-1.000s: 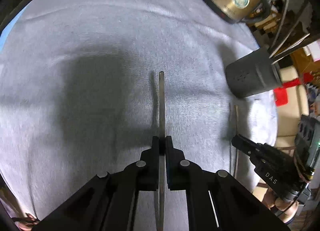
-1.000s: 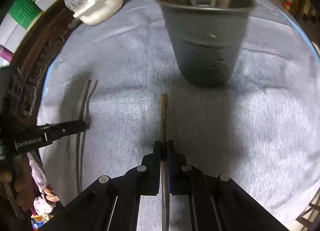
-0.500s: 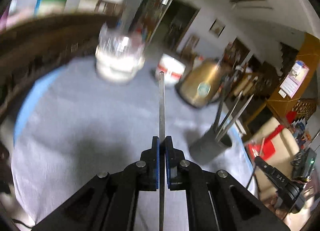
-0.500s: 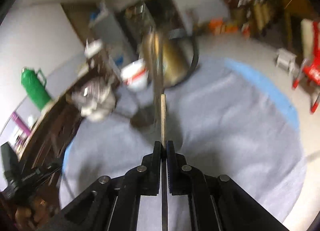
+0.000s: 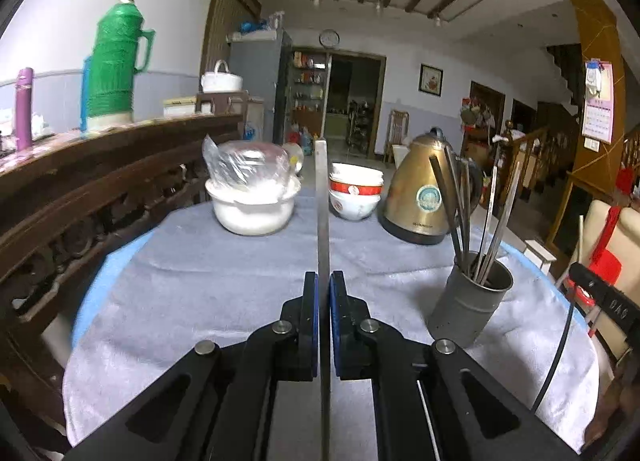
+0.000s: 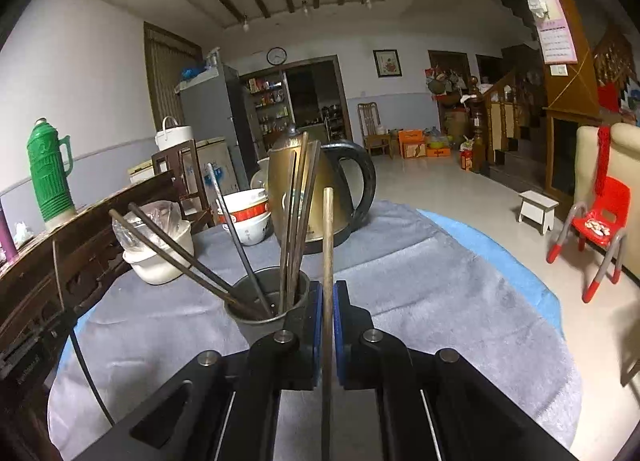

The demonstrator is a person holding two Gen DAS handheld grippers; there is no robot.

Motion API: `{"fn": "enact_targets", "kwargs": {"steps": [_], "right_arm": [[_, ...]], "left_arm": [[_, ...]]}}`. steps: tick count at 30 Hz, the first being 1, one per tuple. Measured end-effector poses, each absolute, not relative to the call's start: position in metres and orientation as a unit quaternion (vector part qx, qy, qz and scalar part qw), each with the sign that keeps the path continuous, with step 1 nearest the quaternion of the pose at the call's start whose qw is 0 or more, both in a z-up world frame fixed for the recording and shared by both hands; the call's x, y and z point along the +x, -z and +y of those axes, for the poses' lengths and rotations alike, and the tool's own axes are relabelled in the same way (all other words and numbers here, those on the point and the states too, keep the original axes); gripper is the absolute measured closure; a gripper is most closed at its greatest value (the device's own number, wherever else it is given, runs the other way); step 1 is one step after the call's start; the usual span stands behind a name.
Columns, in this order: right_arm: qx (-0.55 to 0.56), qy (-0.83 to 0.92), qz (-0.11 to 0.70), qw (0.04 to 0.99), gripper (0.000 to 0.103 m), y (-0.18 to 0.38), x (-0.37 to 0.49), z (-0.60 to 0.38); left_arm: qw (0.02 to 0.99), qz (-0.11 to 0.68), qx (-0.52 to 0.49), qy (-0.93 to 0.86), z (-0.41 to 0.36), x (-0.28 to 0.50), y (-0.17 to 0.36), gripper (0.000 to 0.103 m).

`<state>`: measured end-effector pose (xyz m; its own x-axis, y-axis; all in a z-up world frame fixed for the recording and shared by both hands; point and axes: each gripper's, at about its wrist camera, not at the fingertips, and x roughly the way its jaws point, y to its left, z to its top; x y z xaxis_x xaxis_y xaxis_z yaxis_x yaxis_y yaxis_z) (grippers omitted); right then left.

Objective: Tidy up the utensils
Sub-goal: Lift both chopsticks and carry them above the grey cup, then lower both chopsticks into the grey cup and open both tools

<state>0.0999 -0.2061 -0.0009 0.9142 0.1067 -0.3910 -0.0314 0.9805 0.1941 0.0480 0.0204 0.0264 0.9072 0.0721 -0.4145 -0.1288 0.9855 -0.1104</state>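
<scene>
Two chopsticks up in the air, one in each gripper. Left gripper pinched tight on a grey metal chopstick, sticking out toward 12 o'clock. Right gripper pinched tight on a brown chopstick, also pointing to 12 o'clock. Grey cup at 3 o'clock from the left gripper, standing on the surface, already full of leaning sticks. In the right view, cup just at 11 o'clock from the jaws, very close.

Could go wrong: long stick held far from its tip, so easy to swing and bump the cup rim, or tip the cup over. Might hit the leaning sticks and not slide in. Might slip from the thin pinch. Could also knock the gold kettle or bowls behind, at 12 o'clock.
</scene>
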Motion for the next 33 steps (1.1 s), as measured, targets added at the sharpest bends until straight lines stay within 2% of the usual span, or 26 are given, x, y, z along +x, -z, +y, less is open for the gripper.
{"fn": "enact_targets", "kwargs": {"steps": [12, 26, 33], "right_arm": [[0.098, -0.067, 0.194, 0.974, 0.097, -0.020, 0.040, -0.221], [0.144, -0.075, 0.169, 0.972, 0.097, -0.047, 0.031, -0.239], [0.156, -0.082, 0.126, 0.976, 0.097, -0.077, 0.035, -0.243]], "left_arm": [[0.968, 0.220, -0.118, -0.026, 0.048, -0.014, -0.041, 0.096], [0.956, 0.216, -0.199, 0.018, 0.061, -0.014, -0.067, 0.096], [0.959, 0.176, -0.215, 0.055, 0.046, 0.002, -0.109, 0.096]]}}
